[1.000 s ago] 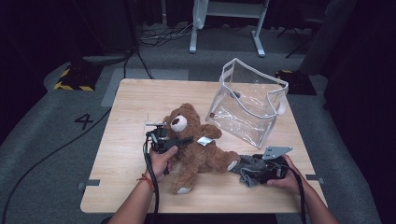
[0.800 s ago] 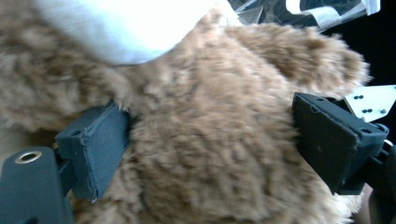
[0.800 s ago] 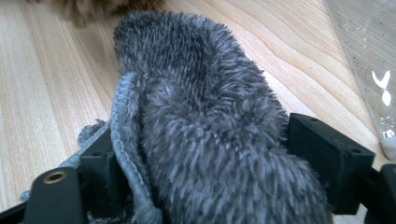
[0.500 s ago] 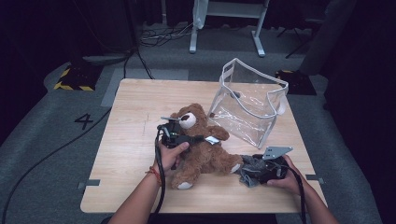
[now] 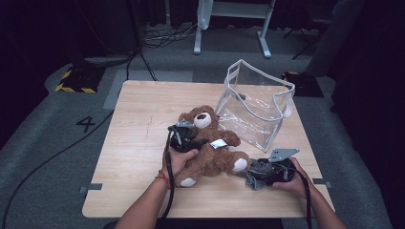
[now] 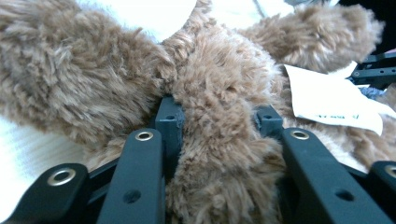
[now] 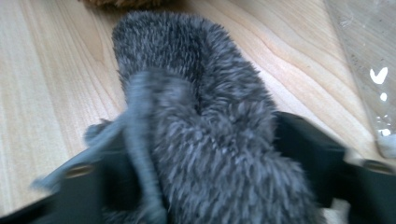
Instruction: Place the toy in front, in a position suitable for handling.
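both tools (image 6: pixel 219 135) clamp plush toys (image 6: pixel 219 84)

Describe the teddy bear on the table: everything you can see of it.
The teddy bear is a brown plush toy with a pale muzzle, pale foot pads and a white tag on its chest. It lies on its back on the wooden table, head toward the clear bag, beside it. The left gripper has just been closing and now squeezes the fur at the bear's side. A grey furry thing lies by its foot, between the right gripper's jaws.

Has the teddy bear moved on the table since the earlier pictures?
Yes. The teddy bear has shifted up the high view, toward the clear bag; its head now lies closer to the bag.
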The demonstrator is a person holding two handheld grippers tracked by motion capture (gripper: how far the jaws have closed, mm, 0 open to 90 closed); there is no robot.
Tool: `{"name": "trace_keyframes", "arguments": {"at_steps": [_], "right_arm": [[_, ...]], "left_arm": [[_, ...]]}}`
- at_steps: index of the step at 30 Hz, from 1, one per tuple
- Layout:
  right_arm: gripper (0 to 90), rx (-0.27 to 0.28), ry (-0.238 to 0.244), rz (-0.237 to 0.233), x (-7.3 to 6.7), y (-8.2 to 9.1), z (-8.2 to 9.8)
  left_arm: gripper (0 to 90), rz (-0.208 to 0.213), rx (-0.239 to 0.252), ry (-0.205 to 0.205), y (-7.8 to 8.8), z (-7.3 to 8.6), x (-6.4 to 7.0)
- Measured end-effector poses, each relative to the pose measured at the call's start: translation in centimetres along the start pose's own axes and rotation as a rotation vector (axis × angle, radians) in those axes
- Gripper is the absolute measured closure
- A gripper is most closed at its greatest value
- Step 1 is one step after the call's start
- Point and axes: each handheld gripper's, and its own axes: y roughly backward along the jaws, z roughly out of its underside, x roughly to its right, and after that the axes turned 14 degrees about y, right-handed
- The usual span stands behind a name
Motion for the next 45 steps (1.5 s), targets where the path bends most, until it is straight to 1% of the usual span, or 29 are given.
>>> {"name": "trace_keyframes", "arguments": {"at_steps": [1,2,3,4,5,6,7,8,9,10,11,12,14,15,16,17,19,20,21,22,23,24,25,28,30,31,39,40,45], "right_arm": [[45.7,0.007,-0.003,-0.002,0.1,0.2,0.0],[51.0,0.014,-0.006,-0.012,0.2,0.3,0.1],[55.5,0.021,0.003,-0.011,0.2,0.4,0.2],[59.6,0.029,0.006,-0.004,0.2,0.5,0.2],[62.8,0.031,0.009,0.004,0.2,0.7,0.3],[65.6,0.034,0.022,0.016,0.2,0.8,0.3],[68.0,0.042,0.023,0.026,0.2,0.9,0.3],[68.0,0.042,0.023,0.026,0.2,0.9,0.3],[70.8,0.057,0.017,0.041,0.3,1.2,0.4],[71.5,0.060,0.015,0.052,0.4,1.3,0.4],[72.1,0.063,0.017,0.063,0.5,1.5,0.5],[72.3,0.070,0.014,0.073,0.5,1.6,0.5],[72.5,0.083,0.010,0.085,0.6,1.8,0.5],[72.6,0.108,0.000,0.109,0.7,2.3,0.5],[72.6,0.121,-0.004,0.124,0.7,2.5,0.4],[72.6,0.121,-0.004,0.124,0.7,2.5,0.4],[72.6,0.167,-0.015,0.154,0.7,3.3,0.1],[72.6,0.167,-0.015,0.154,0.7,3.3,0.1],[72.6,0.199,-0.014,0.170,0.6,3.9,-0.3],[72.6,0.217,-0.015,0.181,0.5,4.1,-0.5],[72.6,0.217,-0.015,0.181,0.5,4.1,-0.5],[72.6,0.256,-0.016,0.204,0.5,4.7,-0.9],[72.6,0.277,-0.015,0.208,0.5,5.0,-1.2],[72.6,0.323,-0.003,0.239,0.5,5.8,-2.1],[72.5,0.341,0.010,0.251,0.5,6.0,-2.9],[72.6,0.346,0.008,0.257,0.5,6.1,-3.4],[72.5,0.420,0.024,0.297,1.0,7.2,-6.4],[72.5,0.457,0.024,0.294,1.1,7.6,-7.4],[72.6,0.481,0.054,0.312,1.0,7.7,-9.1]], "left_arm": [[65.1,0.000,0.000,0.000,0.0,0.0,0.0],[65.3,0.000,0.035,-0.043,0.3,0.3,0.4],[65.4,0.000,0.035,-0.043,0.3,0.3,0.4],[65.6,-0.017,0.068,-0.091,0.8,0.5,0.9],[65.7,-0.017,0.068,-0.091,0.8,0.5,0.9],[65.7,-0.054,0.123,-0.147,1.6,0.6,1.4],[65.8,-0.066,0.142,-0.172,2.0,0.6,1.7],[65.8,-0.066,0.142,-0.172,2.0,0.6,1.7],[65.7,-0.096,0.187,-0.250,2.9,0.7,2.2],[65.6,-0.096,0.187,-0.250,2.9,0.7,2.2],[65.5,-0.143,0.210,-0.324,3.6,0.9,2.8],[65.5,-0.143,0.210,-0.324,3.6,0.9,2.8],[65.4,-0.150,0.224,-0.385,4.1,1.5,3.2],[65.1,-0.151,0.225,-0.409,4.3,1.9,3.3],[65.1,-0.157,0.234,-0.455,4.4,2.9,3.6],[64.9,-0.157,0.234,-0.455,4.4,2.9,3.6],[64.2,-0.165,0.237,-0.499,4.4,3.8,3.9],[64.2,-0.164,0.239,-0.514,4.5,4.2,4.1],[63.7,-0.165,0.244,-0.526,4.5,4.5,4.2],[63.5,-0.154,0.244,-0.549,4.8,5.0,4.4],[63.0,-0.154,0.244,-0.549,4.8,5.0,4.4],[62.6,-0.148,0.234,-0.570,5.0,5.4,4.5],[62.1,-0.148,0.234,-0.570,5.0,5.4,4.5],[61.2,-0.144,0.247,-0.587,5.4,6.4,4.6],[60.8,-0.143,0.240,-0.591,5.4,6.5,4.6],[60.7,-0.147,0.242,-0.614,5.4,6.8,4.7],[59.8,-0.152,0.241,-0.673,4.8,8.1,5.4],[59.5,-0.150,0.245,-0.690,4.6,8.6,5.6],[59.3,-0.138,0.239,-0.698,4.3,9.2,5.8]]}}
